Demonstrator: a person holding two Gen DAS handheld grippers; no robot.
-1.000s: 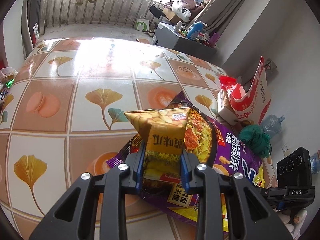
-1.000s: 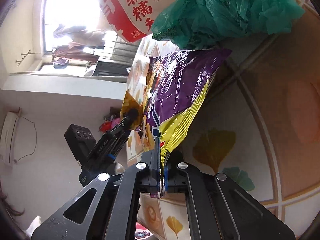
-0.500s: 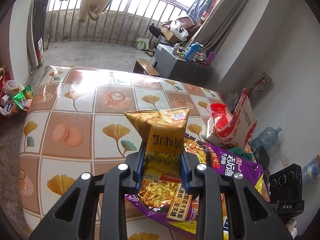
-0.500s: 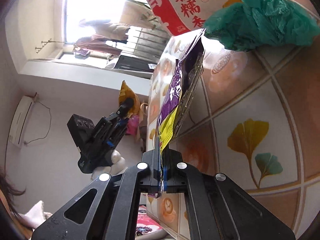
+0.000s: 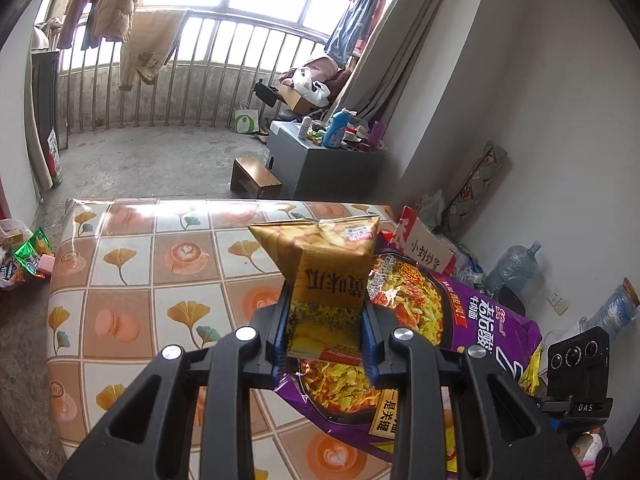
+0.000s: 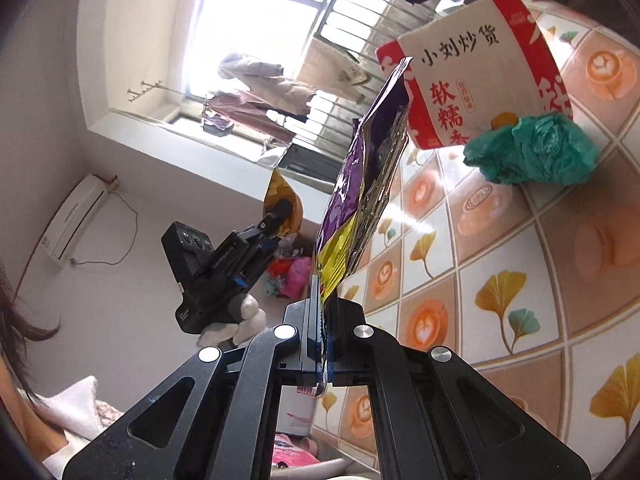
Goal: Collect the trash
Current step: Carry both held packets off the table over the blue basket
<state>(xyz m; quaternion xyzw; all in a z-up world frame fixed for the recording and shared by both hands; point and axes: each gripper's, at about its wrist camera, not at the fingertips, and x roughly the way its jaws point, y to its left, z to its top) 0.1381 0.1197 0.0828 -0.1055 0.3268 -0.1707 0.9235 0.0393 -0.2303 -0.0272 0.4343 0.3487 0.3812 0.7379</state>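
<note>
My left gripper [image 5: 325,336] is shut on a yellow snack packet [image 5: 324,268], held in the air above the tiled table [image 5: 132,276]. My right gripper [image 6: 325,334] is shut on the edge of a large purple noodle bag [image 6: 360,184], which hangs edge-on and clear of the tabletop [image 6: 500,264]. In the left wrist view the purple noodle bag [image 5: 448,320] spreads below and right of the packet. The right wrist view shows the left gripper [image 6: 280,212] with the yellow snack packet [image 6: 280,194], carried by a white-gloved hand [image 6: 236,320].
A red and white paper bag [image 6: 476,84] and a crumpled green plastic bag [image 6: 532,152] sit on the table. On the floor at the left lies a bag of wrappers [image 5: 24,256]. A grey cabinet [image 5: 320,164] and a wooden stool [image 5: 256,178] stand beyond the table.
Both grippers have risen with their loads. The purple bag has come off the table and hangs edge-on. The table looks farther below, and the floor and balcony have come into view.
</note>
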